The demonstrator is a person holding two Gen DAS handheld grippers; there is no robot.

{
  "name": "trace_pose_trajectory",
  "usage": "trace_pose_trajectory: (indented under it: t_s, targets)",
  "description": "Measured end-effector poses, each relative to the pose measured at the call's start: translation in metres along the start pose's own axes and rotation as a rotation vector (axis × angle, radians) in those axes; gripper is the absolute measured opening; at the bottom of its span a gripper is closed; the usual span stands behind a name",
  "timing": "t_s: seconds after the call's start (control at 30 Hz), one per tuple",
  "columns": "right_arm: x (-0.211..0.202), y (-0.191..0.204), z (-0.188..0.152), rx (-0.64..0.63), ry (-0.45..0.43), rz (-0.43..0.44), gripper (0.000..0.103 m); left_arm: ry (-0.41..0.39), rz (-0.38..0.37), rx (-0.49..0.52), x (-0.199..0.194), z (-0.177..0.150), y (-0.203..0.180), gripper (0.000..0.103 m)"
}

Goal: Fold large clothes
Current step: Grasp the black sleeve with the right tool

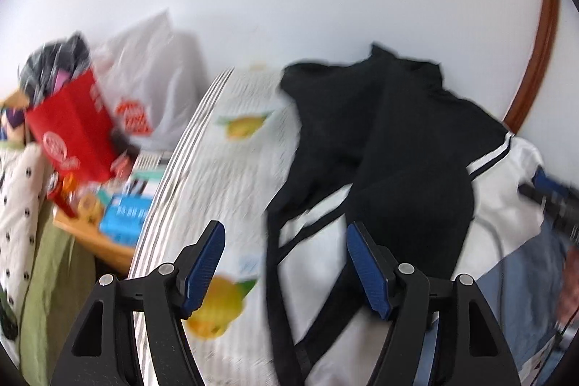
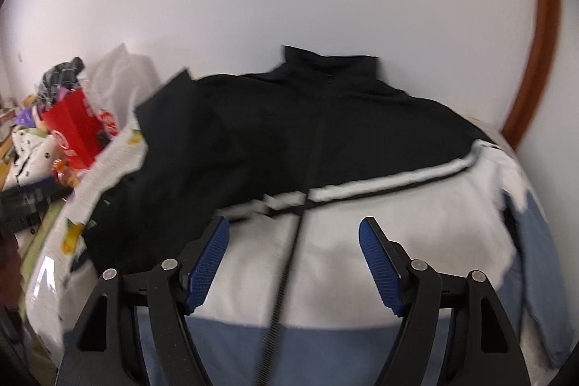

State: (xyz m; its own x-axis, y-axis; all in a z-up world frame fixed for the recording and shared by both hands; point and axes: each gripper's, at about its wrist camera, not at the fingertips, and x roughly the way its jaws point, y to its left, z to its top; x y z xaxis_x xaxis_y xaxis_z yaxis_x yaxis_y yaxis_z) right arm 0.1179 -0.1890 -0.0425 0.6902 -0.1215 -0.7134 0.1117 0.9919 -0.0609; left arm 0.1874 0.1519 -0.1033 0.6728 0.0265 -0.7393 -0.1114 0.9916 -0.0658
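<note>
A zip jacket with a black top, white middle and blue bottom [image 2: 362, 205] lies spread on the bed, collar toward the wall. Its black left sleeve is folded over the front in the left wrist view [image 1: 398, 151]. My left gripper [image 1: 286, 234] is open and empty above the jacket's left side, near the sleeve. My right gripper [image 2: 293, 230] is open and empty above the white chest panel, straddling the zipper. The right gripper also shows at the right edge of the left wrist view [image 1: 553, 201].
The bed has a white sheet with lemon prints [image 1: 231, 147]. A red paper bag [image 1: 72, 129], a white plastic bag [image 1: 152, 85] and clutter on a wooden stand [image 1: 108, 241] stand to the left. A white wall and a brown door frame [image 2: 542, 42] are behind.
</note>
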Motion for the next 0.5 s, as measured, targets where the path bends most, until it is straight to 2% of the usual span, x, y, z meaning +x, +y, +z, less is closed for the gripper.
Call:
trace_pose_trajectory:
  t_s: [0.17, 0.23, 0.33, 0.4, 0.43, 0.5]
  targets:
    - [0.04, 0.025, 0.014, 0.034, 0.057, 0.118, 0.077, 0.031, -0.056, -0.024, 0.011, -0.026, 0.019, 0.068]
    - [0.056, 0.029, 0.015, 0.063, 0.082, 0.126, 0.077, 0.031, -0.084, -0.027, 0.015, -0.03, 0.021, 0.068]
    - [0.072, 0.028, 0.016, 0.114, 0.043, 0.089, 0.077, 0.042, -0.096, -0.026, 0.023, -0.036, 0.02, 0.068]
    - [0.086, 0.027, 0.019, 0.142, 0.078, 0.112, 0.076, 0.047, -0.091, -0.027, 0.029, -0.036, 0.018, 0.068]
    - [0.093, 0.025, 0.02, 0.163, 0.089, 0.124, 0.074, 0.05, -0.091, -0.03, 0.033, -0.037, 0.017, 0.068]
    - [0.104, 0.024, 0.021, 0.189, 0.108, 0.144, 0.056, 0.058, -0.095, -0.036, 0.037, -0.037, 0.016, 0.068]
